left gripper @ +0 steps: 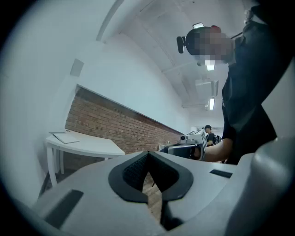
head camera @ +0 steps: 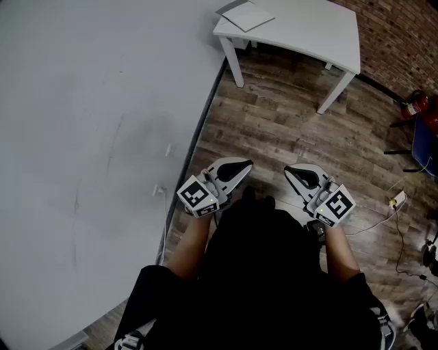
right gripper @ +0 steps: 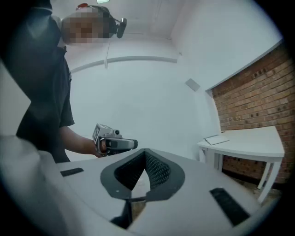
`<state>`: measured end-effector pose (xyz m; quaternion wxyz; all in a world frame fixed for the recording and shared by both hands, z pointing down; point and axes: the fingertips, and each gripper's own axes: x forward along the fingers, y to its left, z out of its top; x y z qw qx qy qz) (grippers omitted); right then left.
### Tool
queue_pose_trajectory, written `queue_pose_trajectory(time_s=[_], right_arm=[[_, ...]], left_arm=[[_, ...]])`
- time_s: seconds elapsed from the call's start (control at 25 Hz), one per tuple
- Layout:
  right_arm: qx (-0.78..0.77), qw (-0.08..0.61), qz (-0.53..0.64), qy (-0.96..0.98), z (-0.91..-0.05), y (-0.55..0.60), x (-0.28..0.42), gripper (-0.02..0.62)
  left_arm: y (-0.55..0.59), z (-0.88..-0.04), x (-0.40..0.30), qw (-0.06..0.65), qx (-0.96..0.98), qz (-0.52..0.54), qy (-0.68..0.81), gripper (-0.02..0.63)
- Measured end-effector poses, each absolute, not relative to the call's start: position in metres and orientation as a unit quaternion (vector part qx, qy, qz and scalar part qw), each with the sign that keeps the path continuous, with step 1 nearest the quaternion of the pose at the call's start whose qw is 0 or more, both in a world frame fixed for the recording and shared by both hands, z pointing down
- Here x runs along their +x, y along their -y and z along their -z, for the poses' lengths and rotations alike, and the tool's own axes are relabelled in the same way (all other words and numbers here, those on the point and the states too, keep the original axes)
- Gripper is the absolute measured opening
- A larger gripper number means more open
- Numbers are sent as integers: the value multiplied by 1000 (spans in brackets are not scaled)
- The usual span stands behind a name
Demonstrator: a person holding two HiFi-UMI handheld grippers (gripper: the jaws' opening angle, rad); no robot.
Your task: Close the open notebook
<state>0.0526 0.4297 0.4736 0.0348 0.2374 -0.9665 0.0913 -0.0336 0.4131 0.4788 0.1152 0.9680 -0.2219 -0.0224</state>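
The person stands on a wood floor (head camera: 274,130) beside a white wall (head camera: 82,137) and holds both grippers close in front of the body, roughly level. The left gripper (head camera: 245,165) is clenched: in its own view the dark ribbed pads meet at the tip, with nothing between them. The right gripper (head camera: 290,169) looks the same in its view, with the pads together at the tip and nothing held. In the head view the two grippers sit side by side, apart, with their tips angled toward each other. Each gripper view shows the other gripper across from it, with a bare forearm behind.

The notebook (head camera: 246,15) lies flat on the far corner of a white table (head camera: 308,41), well apart from both grippers and touched by neither. It is too small in every view to tell whether its pages lie open. The table stands on slanted white legs, near where the white wall meets a brick wall (head camera: 404,34).

At the right edge of the head view a red canister (head camera: 417,104) stands by the brick wall, and a cable (head camera: 383,219) trails across the floor
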Motion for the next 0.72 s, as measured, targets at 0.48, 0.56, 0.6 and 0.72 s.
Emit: queue_pose_trajectory(time_s=[0.48,0.56,0.6,0.72], right_arm=[[253,9,-82,964,-455,-427,88,6],[263,0,-80,961,-452,-428,95,6],[266,1,-79,961,-452,-428,97,6],[266,-1,-89,960,-459,-425,103,6]], left_arm=[[-422,-466,-13,100,974,18,203,17],[-426,-465,-11,100,974,16,201,17],[-427,-466,-11,100,974,16,200,17],[-426,-470,-13,106,974,15,199,17]])
